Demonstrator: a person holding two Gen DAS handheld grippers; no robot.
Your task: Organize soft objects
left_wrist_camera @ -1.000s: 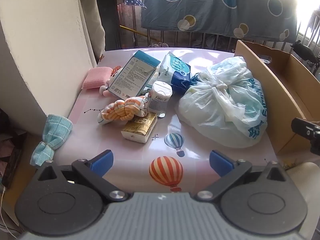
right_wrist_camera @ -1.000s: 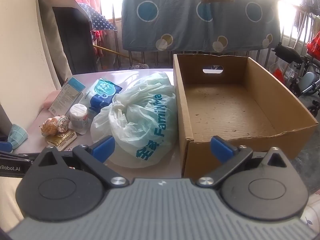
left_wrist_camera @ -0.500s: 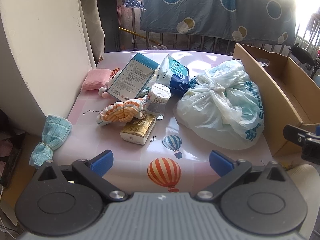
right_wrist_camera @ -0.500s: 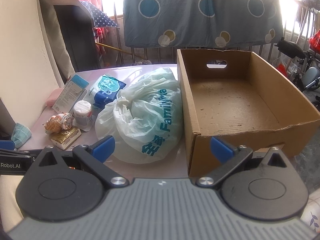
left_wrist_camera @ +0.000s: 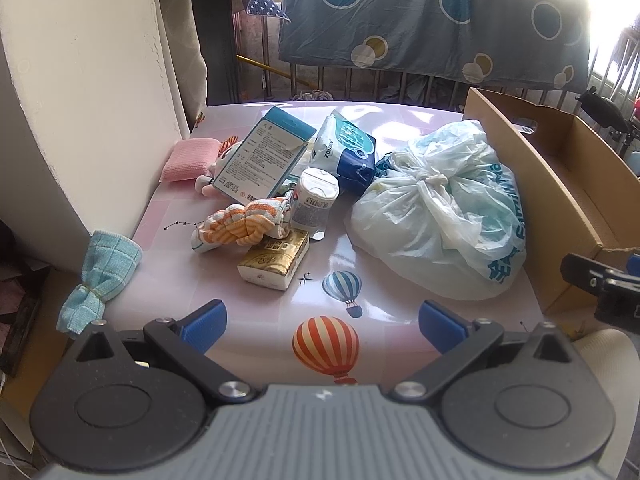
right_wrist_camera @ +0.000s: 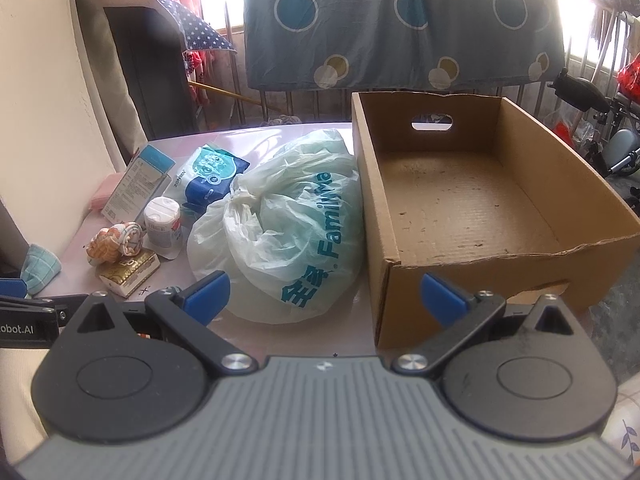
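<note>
A knotted white plastic bag (left_wrist_camera: 436, 216) (right_wrist_camera: 288, 232) lies on the pink table (left_wrist_camera: 280, 288) beside an empty cardboard box (right_wrist_camera: 472, 200) (left_wrist_camera: 560, 168). Left of the bag are an orange striped cloth bundle (left_wrist_camera: 240, 224) (right_wrist_camera: 116, 242), a gold tissue pack (left_wrist_camera: 276, 258) (right_wrist_camera: 130, 270), a blue-white wipes pack (left_wrist_camera: 346, 148) (right_wrist_camera: 208, 172), a pink sponge (left_wrist_camera: 188, 158) and a teal cloth (left_wrist_camera: 100, 276) hanging off the left edge. My left gripper (left_wrist_camera: 322, 322) is open near the front edge, holding nothing. My right gripper (right_wrist_camera: 324, 292) is open in front of the bag and box.
A white plastic jar (left_wrist_camera: 314, 200) and a tilted blue-white carton (left_wrist_camera: 264, 152) stand among the soft items. A small plush toy (left_wrist_camera: 218, 168) peeks out behind the carton. A white wall panel (left_wrist_camera: 92, 92) bounds the table's left side. Railings and a hung blue sheet (left_wrist_camera: 420, 16) are behind.
Both grippers have drawn slightly nearer the table and shifted a little; the objects have not moved. Both stay open.
</note>
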